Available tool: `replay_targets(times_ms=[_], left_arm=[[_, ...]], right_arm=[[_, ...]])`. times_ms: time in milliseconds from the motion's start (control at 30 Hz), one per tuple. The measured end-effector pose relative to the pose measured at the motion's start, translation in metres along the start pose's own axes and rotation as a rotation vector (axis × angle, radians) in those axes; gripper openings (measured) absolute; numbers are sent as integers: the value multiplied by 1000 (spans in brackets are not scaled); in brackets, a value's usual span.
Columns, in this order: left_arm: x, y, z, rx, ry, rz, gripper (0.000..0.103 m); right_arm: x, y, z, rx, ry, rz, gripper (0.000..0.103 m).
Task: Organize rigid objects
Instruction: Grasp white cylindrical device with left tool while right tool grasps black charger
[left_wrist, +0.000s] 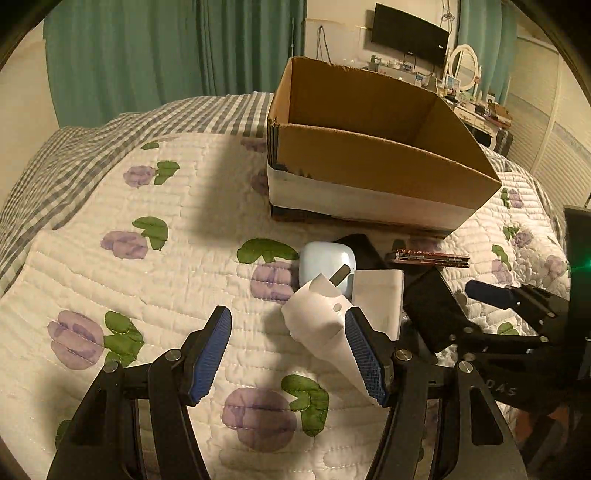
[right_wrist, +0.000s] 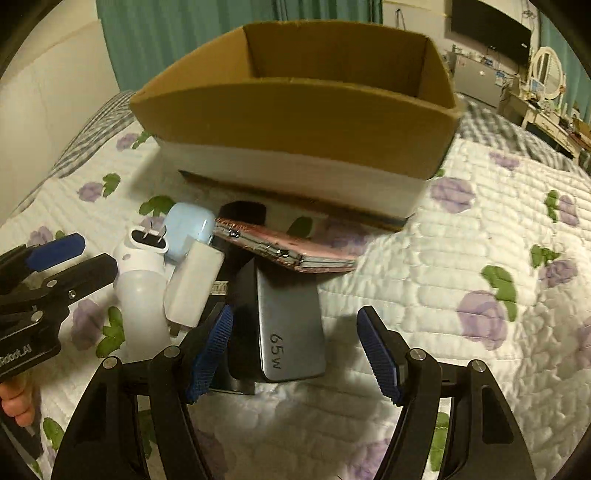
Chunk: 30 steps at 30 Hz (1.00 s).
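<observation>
Both spread wide, the left hand-held gripper (left_wrist: 291, 354) flanks a white plug adapter (left_wrist: 321, 321) and the right hand-held gripper (right_wrist: 295, 350) a 65W charger (right_wrist: 290, 328), cardboard box (right_wrist: 295, 122) beyond.

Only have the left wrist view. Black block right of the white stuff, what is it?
Observer: A charger. The right wrist view shows its grey face, marked 65w.
Operator: Right gripper on it?
Observer: No. The right gripper is open with the charger between its fingers. There is a clear gap on the right side.
Operator: Pink thing behind it?
Observer: The pink case is tilted, and its near edge appears to rest on the charger's far end.
</observation>
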<state>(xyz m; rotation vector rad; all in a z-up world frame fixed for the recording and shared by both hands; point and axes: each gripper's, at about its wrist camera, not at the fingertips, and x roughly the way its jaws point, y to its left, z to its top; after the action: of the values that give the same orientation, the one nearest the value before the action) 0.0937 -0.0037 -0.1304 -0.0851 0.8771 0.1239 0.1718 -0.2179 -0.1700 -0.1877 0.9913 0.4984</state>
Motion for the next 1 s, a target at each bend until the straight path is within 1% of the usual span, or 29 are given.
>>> replay_targets(times_ms=[167,233,333,467,533,567,600,700,800,933,1000], left_arm=[[4,-2,-3,10,12,5,67],[5,-3,-4,10,12,-12,67],[8,-6,-6,17,31,-28,67],[11,-16,-10,32,39,-43,67],[14,-22,-12,44,52,-54,67],[15,-24,-13,47,60,-61,67],[17,-26,-15,47,67,-68,67],[17,-31,-20,55,71,-73,67],[18,-28,-20,31,76,-87,67],[23,-24,-18,5,91,-85,67],[24,-23,-17,-8,90,-79,67]], right_arm=[[10,1,0,9,26,20,69],[11,0,0,17,29,38,66],[14,-2,2,25,33,50,66],[20,-18,3,96,55,111,67],[20,-18,2,98,57,114,67],[18,-17,2,93,56,112,65],[17,-15,2,87,53,124,54],[10,-6,0,40,38,80,54],[3,-4,-1,28,23,60,54],[-24,3,-1,-53,-65,-69,54],[-33,-1,1,-37,-96,-68,54]])
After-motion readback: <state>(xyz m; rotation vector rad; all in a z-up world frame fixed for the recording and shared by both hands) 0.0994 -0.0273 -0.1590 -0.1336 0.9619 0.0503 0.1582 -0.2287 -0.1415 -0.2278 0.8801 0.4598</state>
